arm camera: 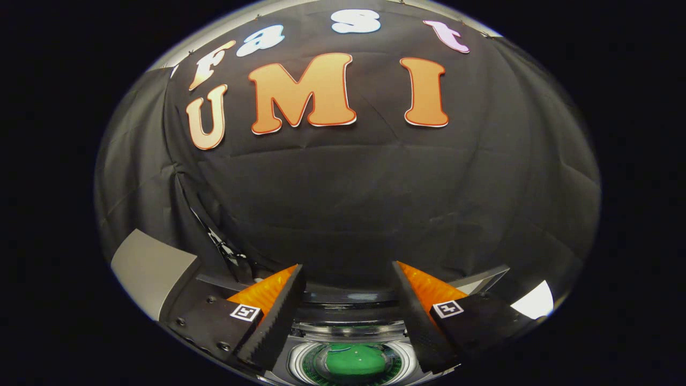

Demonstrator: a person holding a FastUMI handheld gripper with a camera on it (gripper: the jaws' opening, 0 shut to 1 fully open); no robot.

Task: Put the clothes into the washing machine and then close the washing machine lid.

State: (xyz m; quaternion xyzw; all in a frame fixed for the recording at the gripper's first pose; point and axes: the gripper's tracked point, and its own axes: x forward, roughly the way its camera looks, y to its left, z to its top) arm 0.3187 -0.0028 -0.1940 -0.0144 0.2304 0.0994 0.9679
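My gripper is open, its two fingers spread wide with nothing between them. It hovers above the washing machine. Between the fingers and low down I look into the machine's round drum, ringed in white, where a green garment lies. The raised rear rim of the machine shows as a dark curved band just beyond the fingertips. I cannot make out the lid's position.
The black cloth wall of the booth stands close behind the machine. A grey panel sits off to the left of the left finger, and a pale surface shows past the right finger.
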